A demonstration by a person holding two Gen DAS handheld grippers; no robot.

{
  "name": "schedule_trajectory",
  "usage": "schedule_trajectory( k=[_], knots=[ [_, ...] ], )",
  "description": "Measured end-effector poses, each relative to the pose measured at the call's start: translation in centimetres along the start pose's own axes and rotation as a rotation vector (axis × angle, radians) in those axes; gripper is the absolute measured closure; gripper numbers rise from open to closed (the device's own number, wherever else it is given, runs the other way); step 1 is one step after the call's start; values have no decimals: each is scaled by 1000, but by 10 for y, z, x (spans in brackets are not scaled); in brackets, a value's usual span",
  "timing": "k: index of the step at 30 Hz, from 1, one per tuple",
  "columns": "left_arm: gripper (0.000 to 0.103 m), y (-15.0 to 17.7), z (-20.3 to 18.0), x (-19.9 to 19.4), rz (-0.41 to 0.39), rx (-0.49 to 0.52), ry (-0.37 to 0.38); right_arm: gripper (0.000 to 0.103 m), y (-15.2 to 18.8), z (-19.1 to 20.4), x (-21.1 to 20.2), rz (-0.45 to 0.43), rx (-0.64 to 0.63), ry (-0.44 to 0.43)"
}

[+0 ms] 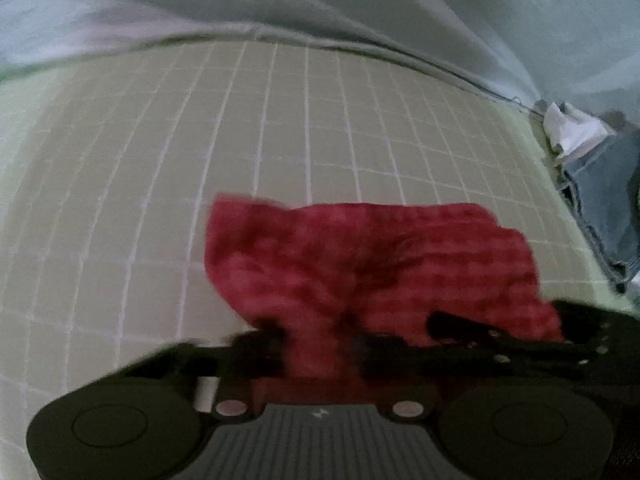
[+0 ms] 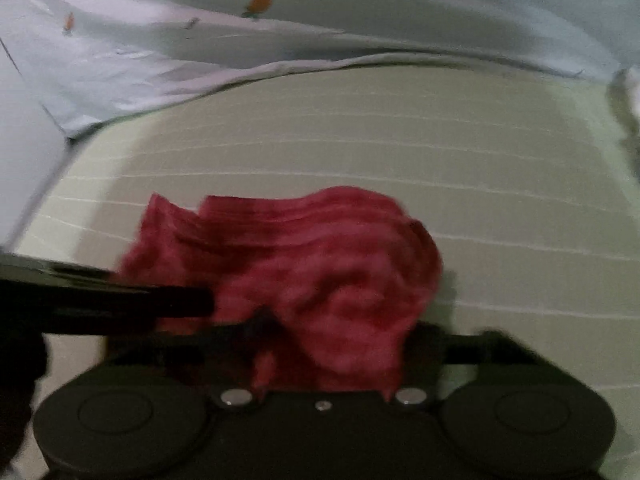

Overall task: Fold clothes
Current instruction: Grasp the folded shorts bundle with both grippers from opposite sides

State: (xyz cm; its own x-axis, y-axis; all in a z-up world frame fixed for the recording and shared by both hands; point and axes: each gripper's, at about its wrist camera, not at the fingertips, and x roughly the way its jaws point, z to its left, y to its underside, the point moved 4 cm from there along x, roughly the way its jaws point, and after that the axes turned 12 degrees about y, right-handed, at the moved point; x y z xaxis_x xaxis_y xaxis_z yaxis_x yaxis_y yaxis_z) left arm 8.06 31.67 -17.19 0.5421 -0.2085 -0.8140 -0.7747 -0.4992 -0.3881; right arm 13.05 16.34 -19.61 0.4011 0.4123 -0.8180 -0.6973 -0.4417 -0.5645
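I am holding a crumpled red waffle-textured cloth [image 1: 372,264] with my left gripper [image 1: 320,344], its jaws clamped on the near edge, while my right gripper [image 2: 332,344] is pinching the same cloth [image 2: 288,264] alongside. The cloth is draping away from me, its long axis running left to right over the pale green gridded mat [image 1: 280,120]. Beyond, light blue sheet fabric [image 2: 200,52] is bunching; folded denim [image 1: 608,200] is sitting far right.

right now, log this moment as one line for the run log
step: fold in progress | left gripper: shut on red cloth | right gripper: shut on red cloth | surface: grid-lined mat | nearby: denim garment
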Motion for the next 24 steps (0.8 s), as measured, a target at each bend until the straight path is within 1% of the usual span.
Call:
schedule_trajectory(
  k=[1,2,4,6,10,14,18,21,24],
  knots=[
    [92,0,0,0,5,-22,10,79,0,2,-1,14,31,-22],
    [93,0,0,-1,11,-42,20,89,0,4,-3,28,62,-44],
    [93,3,-9,-11,1,-21,9,91,1,6,-13,29,101,-53],
    [93,6,-20,-21,-19,8,1,92,2,9,-28,11,88,-47],
    [93,19,-36,-50,-53,12,8,92,10,10,-62,-35,86,-54],
    [92,49,-46,-74,-85,-9,-29,92,23,9,-94,-87,67,-61],
    [92,79,-57,-97,-116,-29,-66,92,43,6,-121,-117,40,-79],
    [92,102,-65,-115,-140,-44,-94,92,61,11,-139,-109,6,-105],
    [92,124,-73,-133,-163,-59,-122,91,74,20,-151,-99,-26,-155]
  ],
)
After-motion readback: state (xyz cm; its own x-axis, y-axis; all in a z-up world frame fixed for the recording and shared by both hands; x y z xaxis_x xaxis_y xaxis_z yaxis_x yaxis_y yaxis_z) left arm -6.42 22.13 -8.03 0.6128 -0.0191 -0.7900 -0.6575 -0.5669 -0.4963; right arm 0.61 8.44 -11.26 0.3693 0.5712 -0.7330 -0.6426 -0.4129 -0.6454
